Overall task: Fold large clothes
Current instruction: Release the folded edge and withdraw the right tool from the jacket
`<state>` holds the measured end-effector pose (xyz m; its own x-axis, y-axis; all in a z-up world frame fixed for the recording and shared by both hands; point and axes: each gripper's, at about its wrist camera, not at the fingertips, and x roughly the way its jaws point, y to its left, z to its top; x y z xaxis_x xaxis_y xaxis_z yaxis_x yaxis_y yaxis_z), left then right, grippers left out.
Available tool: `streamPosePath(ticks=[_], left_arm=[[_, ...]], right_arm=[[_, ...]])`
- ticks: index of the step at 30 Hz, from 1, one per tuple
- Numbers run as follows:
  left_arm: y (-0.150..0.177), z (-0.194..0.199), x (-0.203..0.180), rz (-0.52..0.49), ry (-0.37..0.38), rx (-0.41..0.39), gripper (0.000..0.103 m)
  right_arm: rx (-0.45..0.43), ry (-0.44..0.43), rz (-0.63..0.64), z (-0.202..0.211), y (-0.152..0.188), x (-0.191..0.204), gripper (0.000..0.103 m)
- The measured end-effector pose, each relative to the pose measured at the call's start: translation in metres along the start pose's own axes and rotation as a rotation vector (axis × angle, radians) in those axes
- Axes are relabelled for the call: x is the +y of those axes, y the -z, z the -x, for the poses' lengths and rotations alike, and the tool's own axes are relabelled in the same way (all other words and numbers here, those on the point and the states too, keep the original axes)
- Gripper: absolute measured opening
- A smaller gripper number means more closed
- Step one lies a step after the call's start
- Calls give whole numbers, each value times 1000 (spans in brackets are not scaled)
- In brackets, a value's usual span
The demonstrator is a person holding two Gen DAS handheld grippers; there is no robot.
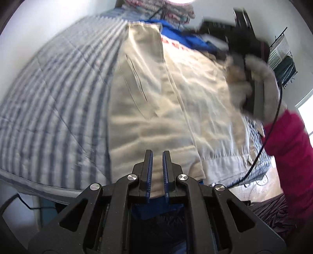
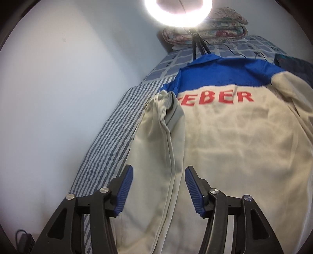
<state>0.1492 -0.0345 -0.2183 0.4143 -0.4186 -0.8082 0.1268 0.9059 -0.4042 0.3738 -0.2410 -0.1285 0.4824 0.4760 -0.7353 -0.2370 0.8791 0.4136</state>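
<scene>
A cream jacket [image 2: 234,146] with a blue yoke and red letters lies back-up on a striped bedspread [image 2: 117,127]. One sleeve [image 2: 160,136] is folded in along its left side. My right gripper [image 2: 158,185] hovers open above that sleeve, with nothing pressed between its pads. In the left wrist view the jacket [image 1: 156,88] stretches away from me. My left gripper [image 1: 157,168] is shut on its near hem, and cream cloth shows between the blue pads. A gloved hand [image 1: 252,78] with a pink sleeve, blurred, holds the right gripper's body at the upper right.
A white wall runs along the bed's left side. A ring light [image 2: 178,11] on a stand and folded quilts [image 2: 219,25] are at the head of the bed. A dark cloth [image 2: 293,66] lies at the right. A black cable [image 1: 262,146] hangs by the pink sleeve.
</scene>
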Motion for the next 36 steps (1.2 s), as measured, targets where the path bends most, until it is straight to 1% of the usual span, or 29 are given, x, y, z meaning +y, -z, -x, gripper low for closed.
streamPosePath(ticks=[1,3,4,7,9,10,11,13,16,17,18,20,21,22,23,24,25,26,27,28,29,30,32,33,34,35,36], left_arm=[[2,-6,1,2,3,14,8],[7,-20,0,-9,-17,59,8],[11,-29,0,-17,-18,96,8],[15,-27,-7,-80,-34,96,8],[18,-23,-9,-88,-37,81,8],[19,-21,-10,-89,-29,74,8],[19,-17,-12,-98,-28,63,8],[17,-3,-18,-129,-39,13,8],[12,12,-22,-156,-34,-45,8],[9,10,-24,-161,-42,-51,8],[8,9,-23,-167,-57,-51,8],[8,1,-19,-162,-67,-26,8],[9,-5,-15,-151,-72,-1,8],[11,-7,-12,-145,-78,14,8],[13,-11,-9,-141,-90,36,8],[14,-14,-8,-141,-99,49,8],[15,-15,-6,-139,-103,59,8],[17,-17,-5,-140,-104,68,8],[17,-19,-5,-143,-105,75,8],[18,-20,-4,-150,-107,80,8],[18,-21,-4,-156,-108,81,8],[18,-20,-4,-156,-106,81,8],[19,-18,-3,-149,-96,83,8],[20,-18,-2,-147,-91,85,8],[21,-20,-2,-147,-88,84,8],[22,-19,-2,-147,-83,86,8],[21,-19,-3,-147,-76,88,8]], right_arm=[[3,2,11,-7,-8,1,64],[9,7,21,-20,-22,2,64],[11,9,20,-27,-29,1,65],[16,31,-7,-52,-52,-4,70],[15,51,-28,-69,-65,-8,71],[16,60,-36,-75,-70,-10,74],[21,66,-43,-86,-77,-12,79],[47,71,-43,-105,-86,-17,85],[65,93,-46,-126,-94,-23,85],[68,84,-50,-131,-96,-26,79],[76,66,-56,-136,-97,-29,71],[111,37,-71,-142,-99,-33,24],[118,40,-75,-143,-99,-35,23],[113,36,-66,-141,-98,-36,17],[101,35,-45,-138,-98,-35,13],[93,56,-29,-136,-97,-37,13],[103,97,-24,-139,-95,-43,13],[131,139,-33,-147,-92,-51,13],[158,158,-48,-155,-87,-57,13],[151,158,-47,-160,-82,-59,13],[131,168,-21,-159,-81,-55,16],[135,170,-2,-159,-80,-52,20],[149,209,38,-153,-83,-44,29],[129,236,54,-144,-84,-40,30],[87,250,83,-129,-83,-32,33],[60,230,105,-117,-80,-26,33],[44,185,122,-105,-76,-19,32]])
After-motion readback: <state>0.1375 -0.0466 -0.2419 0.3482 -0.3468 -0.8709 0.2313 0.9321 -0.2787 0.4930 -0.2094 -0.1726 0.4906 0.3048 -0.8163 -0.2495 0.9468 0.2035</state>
